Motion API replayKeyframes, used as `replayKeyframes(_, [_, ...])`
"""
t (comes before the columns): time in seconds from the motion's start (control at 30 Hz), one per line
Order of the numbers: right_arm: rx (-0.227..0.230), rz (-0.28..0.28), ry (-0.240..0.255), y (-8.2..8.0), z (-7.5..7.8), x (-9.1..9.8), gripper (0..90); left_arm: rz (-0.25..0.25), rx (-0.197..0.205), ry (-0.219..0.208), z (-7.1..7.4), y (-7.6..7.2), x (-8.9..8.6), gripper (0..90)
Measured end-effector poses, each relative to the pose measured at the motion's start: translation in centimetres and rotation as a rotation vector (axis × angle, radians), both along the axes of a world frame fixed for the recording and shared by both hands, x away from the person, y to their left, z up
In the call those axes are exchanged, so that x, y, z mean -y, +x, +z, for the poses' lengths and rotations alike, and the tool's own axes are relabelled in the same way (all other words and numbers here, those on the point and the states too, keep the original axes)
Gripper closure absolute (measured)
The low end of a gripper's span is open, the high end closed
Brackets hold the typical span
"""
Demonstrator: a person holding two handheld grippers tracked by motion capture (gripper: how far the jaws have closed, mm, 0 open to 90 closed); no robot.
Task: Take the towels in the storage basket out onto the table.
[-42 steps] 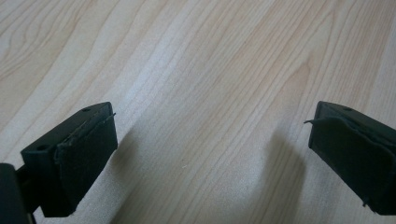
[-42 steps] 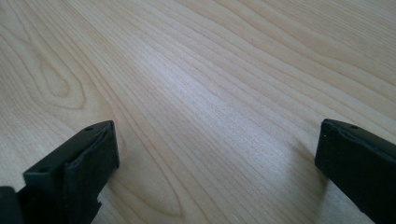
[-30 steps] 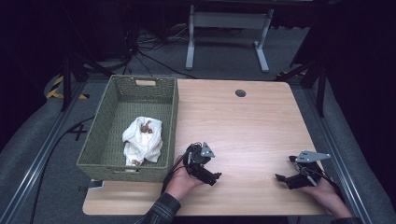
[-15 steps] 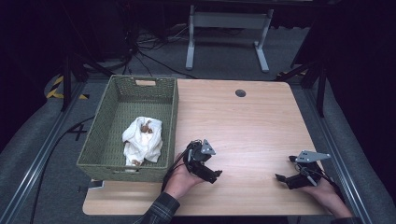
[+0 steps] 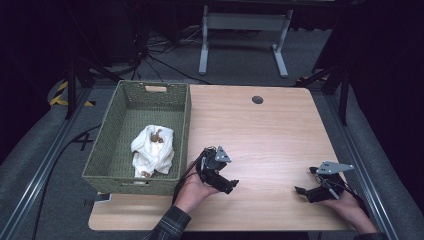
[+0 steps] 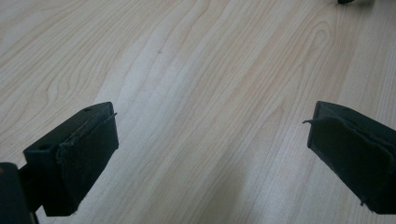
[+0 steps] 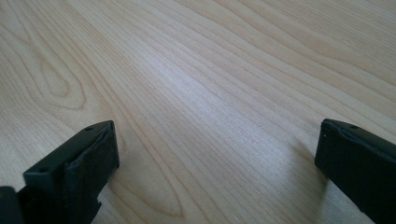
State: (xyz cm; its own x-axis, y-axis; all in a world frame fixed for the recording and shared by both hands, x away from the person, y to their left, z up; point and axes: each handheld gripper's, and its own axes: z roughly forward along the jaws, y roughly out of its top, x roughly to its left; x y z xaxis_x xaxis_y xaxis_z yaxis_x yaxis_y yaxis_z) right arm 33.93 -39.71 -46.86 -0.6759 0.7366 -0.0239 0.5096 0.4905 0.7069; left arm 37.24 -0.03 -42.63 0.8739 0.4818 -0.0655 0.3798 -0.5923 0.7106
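Observation:
A green woven basket (image 5: 180, 125) stands at the table's left side with a crumpled white cloth (image 5: 152, 150) lying in it. My left gripper (image 5: 231, 185) rests low over the wooden table (image 5: 260, 135) just right of the basket's near corner. Its jaws stand wide apart over bare wood in the left gripper view (image 6: 210, 154). My right gripper (image 5: 301, 191) sits near the table's front right corner. Its jaws are also spread wide with nothing between them (image 7: 215, 158).
A small dark round grommet (image 5: 257, 99) sits in the table's far edge. Behind the table stands a white metal frame (image 5: 242, 35) on grey floor, with cables trailing at the back left. Metal rails run along both sides.

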Motion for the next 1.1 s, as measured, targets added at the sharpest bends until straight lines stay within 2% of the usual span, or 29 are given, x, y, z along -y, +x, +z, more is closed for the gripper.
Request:
replayKeyframes(0.13, [0.000,0.000,0.000,0.0,0.0,0.0,0.0,0.000,-0.004,0.008,0.6,-0.1,0.0,2.2])
replayKeyframes(0.27, [0.000,0.000,0.000,0.0,0.0,0.0,0.0,0.000,0.005,-0.021,1.3,0.1,-0.1,2.4])
replayKeyframes(0.63, [0.000,0.001,0.000,0.0,0.0,0.0,0.0,0.002,0.024,-0.040,2.9,0.4,-0.2,2.4])
replayKeyframes(1.1, [0.000,0.001,0.000,0.0,0.0,0.0,0.0,-0.003,0.016,-0.049,4.8,0.8,-0.6,2.4])
